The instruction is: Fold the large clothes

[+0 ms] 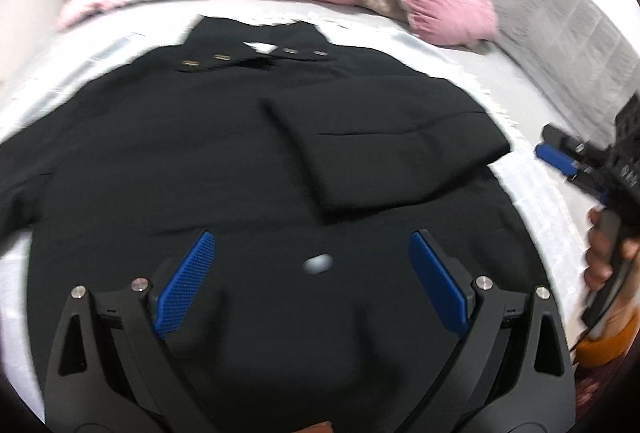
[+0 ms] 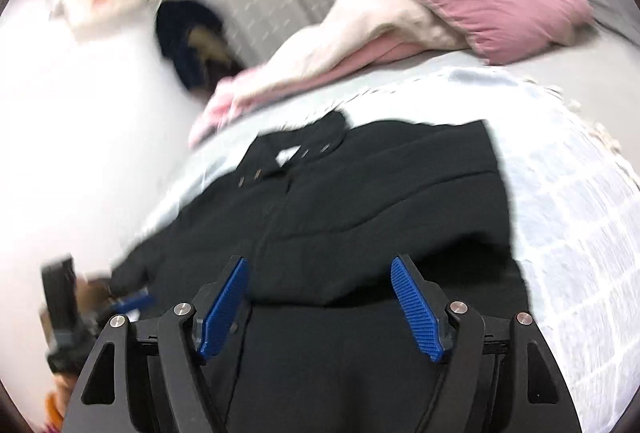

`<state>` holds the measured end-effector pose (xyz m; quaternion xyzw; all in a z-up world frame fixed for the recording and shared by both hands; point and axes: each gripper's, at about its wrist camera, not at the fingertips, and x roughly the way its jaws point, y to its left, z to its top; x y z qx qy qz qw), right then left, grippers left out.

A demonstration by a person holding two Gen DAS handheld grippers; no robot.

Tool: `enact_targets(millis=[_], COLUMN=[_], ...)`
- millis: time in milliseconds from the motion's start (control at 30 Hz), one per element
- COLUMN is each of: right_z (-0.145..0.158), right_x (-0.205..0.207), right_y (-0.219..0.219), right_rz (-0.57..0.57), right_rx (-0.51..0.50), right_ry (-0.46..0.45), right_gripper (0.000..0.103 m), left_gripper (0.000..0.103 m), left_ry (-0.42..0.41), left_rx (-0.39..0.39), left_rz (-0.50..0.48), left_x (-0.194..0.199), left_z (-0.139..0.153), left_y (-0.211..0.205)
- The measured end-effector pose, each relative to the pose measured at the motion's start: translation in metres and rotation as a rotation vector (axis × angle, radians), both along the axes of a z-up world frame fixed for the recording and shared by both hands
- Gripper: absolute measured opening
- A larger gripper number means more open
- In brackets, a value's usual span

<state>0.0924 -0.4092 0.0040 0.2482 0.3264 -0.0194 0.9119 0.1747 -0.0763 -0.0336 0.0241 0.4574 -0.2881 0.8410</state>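
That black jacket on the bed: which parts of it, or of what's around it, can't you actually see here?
- Black jacket: its near hem is cut off by the bottom edge and the left gripper in the left wrist view.
- Its far sleeve end: covered by a hand and blur in the right wrist view.
- Collar label: too blurred to read.
- Dark clothes by the curtain: motion blur hides what they are.

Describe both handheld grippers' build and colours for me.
Both the left gripper and right gripper share one design: matte black angular frames with triangular cut-outs, silver round pivot bolts, and blue ribbed fingertip pads. No cables visible. An orange cuff shows by the right-hand grip.
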Motion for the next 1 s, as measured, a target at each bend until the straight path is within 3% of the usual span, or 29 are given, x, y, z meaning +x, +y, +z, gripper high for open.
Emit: enact_targets(millis=[133, 267, 333, 367, 400, 433, 500, 600, 633, 667, 700, 733, 767, 833, 867, 933, 1000], right_z=[-0.024, -0.044, -0.051, -0.055, -0.061, -0.064, -0.073, -0.082, -0.084, -0.087, -0.091, -0.092, -0.092, -0.089, -0.086, -0.079, -0.078], right_x=[-0.009, -0.013, -0.017, -0.015, -0.011, -0.01, -0.007, 0.0, 0.003, 0.006, 0.01, 0.012, 0.012, 0.013, 0.013, 0.014, 0.024], right_y=[-0.044, -0.076, -0.09, -0.095, -0.1, -0.104, -0.108, -0.104, -0.102, -0.101, -0.103, -0.102, -0.1, -0.098, -0.097, -0.091, -0.083], right_rz=[-0.169, -0.269, -0.307, -0.317, -0.327, -0.334, -0.345, -0.329, -0.331, -0.341, -0.35, -0.36, -0.368, -0.374, -0.372, -0.351, -0.297], right_rx=[0.051, 0.116, 0.127, 0.135, 0.143, 0.145, 0.135, 0.102, 0.085, 0.059, 0.038, 0.013, -0.012, -0.04, -0.051, -0.077, -0.116], right_ry=[0.051, 0.09, 0.097, 0.105, 0.123, 0.135, 0.172, 0.212, 0.228, 0.252, 0.27, 0.289, 0.304, 0.316, 0.311, 0.292, 0.288], right_gripper=[0.076, 0.076, 0.076, 0.076, 0.076, 0.076, 0.076, 0.076, 0.076, 0.076, 0.076, 0.076, 0.076, 0.076, 0.076, 0.076, 0.076], left_gripper=[0.098, 0.096, 0.068, 0.061, 0.037, 0.021, 0.015, 0.015, 0.018, 0.021, 0.024, 0.024, 0.024, 0.03, 0.033, 0.05, 0.054], left_ry=[0.105, 0.19, 0.224, 0.214, 0.205, 0.214, 0.161, -0.034, -0.074, -0.1, -0.092, -0.056, -0.022, 0.008, -0.005, -0.035, -0.068], left_rx=[-0.056, -0.072, -0.086, -0.097, -0.117, -0.118, -0.099, -0.086, -0.018, 0.102, 0.215, 0.281, 0.291, 0.212, 0.183, 0.157, 0.101], left_rz=[-0.016, 0.079, 0.139, 0.165, 0.158, 0.136, 0.113, 0.143, 0.2, 0.283, 0.357, 0.394, 0.397, 0.373, 0.37, 0.373, 0.349], left_x=[0.032, 0.08, 0.098, 0.105, 0.109, 0.113, 0.112, 0.099, 0.099, 0.103, 0.109, 0.116, 0.119, 0.116, 0.112, 0.105, 0.1], left_z=[-0.024, -0.059, -0.072, -0.073, -0.072, -0.07, -0.056, -0.022, -0.02, -0.024, -0.031, -0.039, -0.043, -0.043, -0.04, -0.035, -0.03], left_y=[-0.029, -0.031, -0.025, -0.024, -0.025, -0.028, -0.033, -0.024, -0.022, -0.02, -0.017, -0.013, -0.009, 0.001, 0.004, 0.005, 0.002])
